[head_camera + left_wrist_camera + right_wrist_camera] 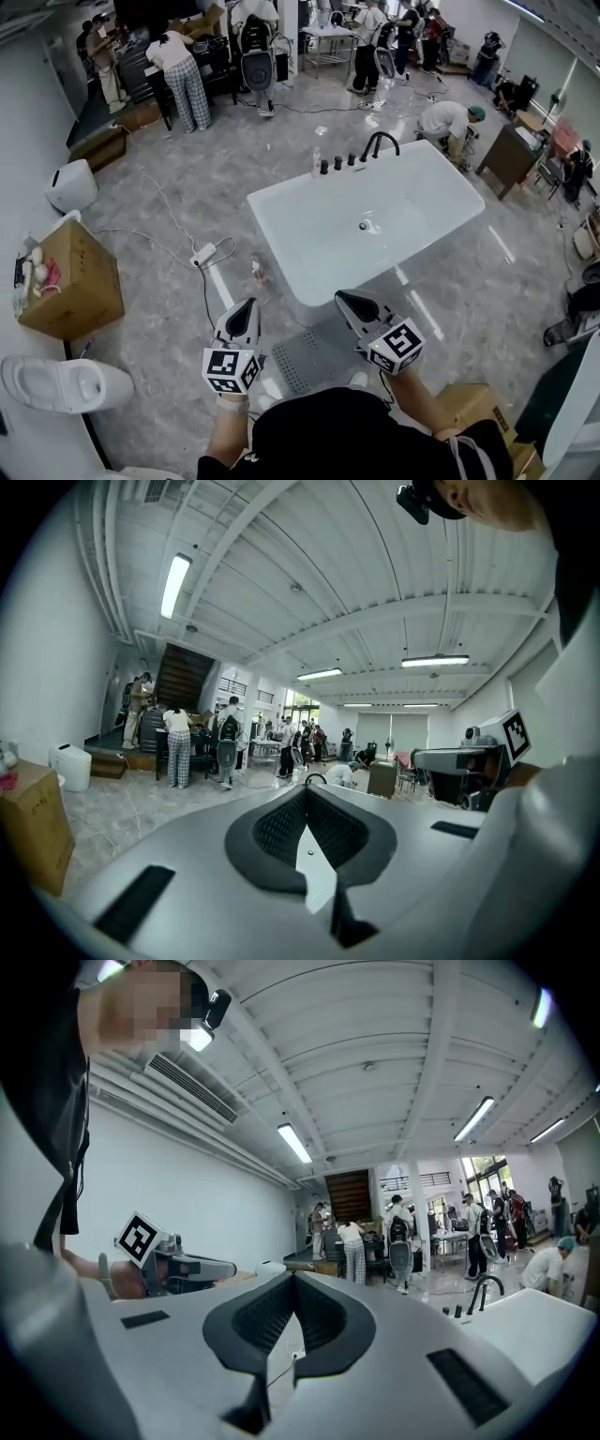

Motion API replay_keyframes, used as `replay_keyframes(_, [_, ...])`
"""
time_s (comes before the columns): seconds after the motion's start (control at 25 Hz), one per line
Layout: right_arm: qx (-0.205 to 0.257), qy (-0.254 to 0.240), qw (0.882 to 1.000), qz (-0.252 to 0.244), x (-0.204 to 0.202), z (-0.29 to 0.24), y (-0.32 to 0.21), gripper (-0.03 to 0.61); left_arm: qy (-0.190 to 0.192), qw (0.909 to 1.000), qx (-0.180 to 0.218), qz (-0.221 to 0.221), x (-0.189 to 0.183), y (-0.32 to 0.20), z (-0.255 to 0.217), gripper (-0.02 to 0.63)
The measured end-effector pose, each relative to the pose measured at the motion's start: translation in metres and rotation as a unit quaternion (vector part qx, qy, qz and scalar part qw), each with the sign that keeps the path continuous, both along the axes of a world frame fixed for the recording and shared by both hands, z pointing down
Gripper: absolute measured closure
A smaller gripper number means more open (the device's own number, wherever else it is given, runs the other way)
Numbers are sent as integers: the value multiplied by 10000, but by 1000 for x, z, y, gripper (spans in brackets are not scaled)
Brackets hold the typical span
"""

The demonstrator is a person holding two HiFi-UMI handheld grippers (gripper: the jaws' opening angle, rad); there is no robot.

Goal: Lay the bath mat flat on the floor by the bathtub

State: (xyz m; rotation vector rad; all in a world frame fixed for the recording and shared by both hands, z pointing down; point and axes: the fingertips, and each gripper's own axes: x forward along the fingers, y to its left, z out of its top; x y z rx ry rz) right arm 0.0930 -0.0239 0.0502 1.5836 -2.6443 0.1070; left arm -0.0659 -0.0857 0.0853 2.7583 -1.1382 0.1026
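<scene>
1. A white bathtub stands mid-floor, its near side facing the person.
2. The grey bath mat lies flat on the floor just beside that near side, seemingly where the task wants it.
3. The left gripper and right gripper hover over the mat's two sides. Both are clenched on nothing, likely because the laying is done.
</scene>
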Motion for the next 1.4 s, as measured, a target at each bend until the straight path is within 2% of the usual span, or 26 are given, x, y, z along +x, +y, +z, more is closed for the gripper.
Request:
replay_keyframes(0.12, [13, 6, 10000, 30, 1, 1, 3, 554, 64, 10000, -7, 59, 5, 4, -4, 595])
replay_keyframes(0.32, [21, -14, 9999, 164, 3, 3, 9, 554, -41, 9999, -42, 138, 6, 7, -2, 595])
replay_keyframes(0.56, [-140, -216, 9995, 203, 7, 12, 14, 554, -76, 9999, -33, 89, 2, 9, -1, 595])
replay_keyframes(0.68, [-89, -151, 9995, 253, 9, 11, 17, 554, -103, 9999, -66, 55, 1, 12, 4, 595])
replay_keyframes(1.12, [-110, -84, 9998, 159, 3, 19, 22, 554, -132, 9999, -52, 33, 1, 20, 7, 595])
replay_keyframes(1.4, [-119, -222, 9996, 129, -1, 17, 19, 554, -141, 9999, -40, 61, 1, 20, 8, 595])
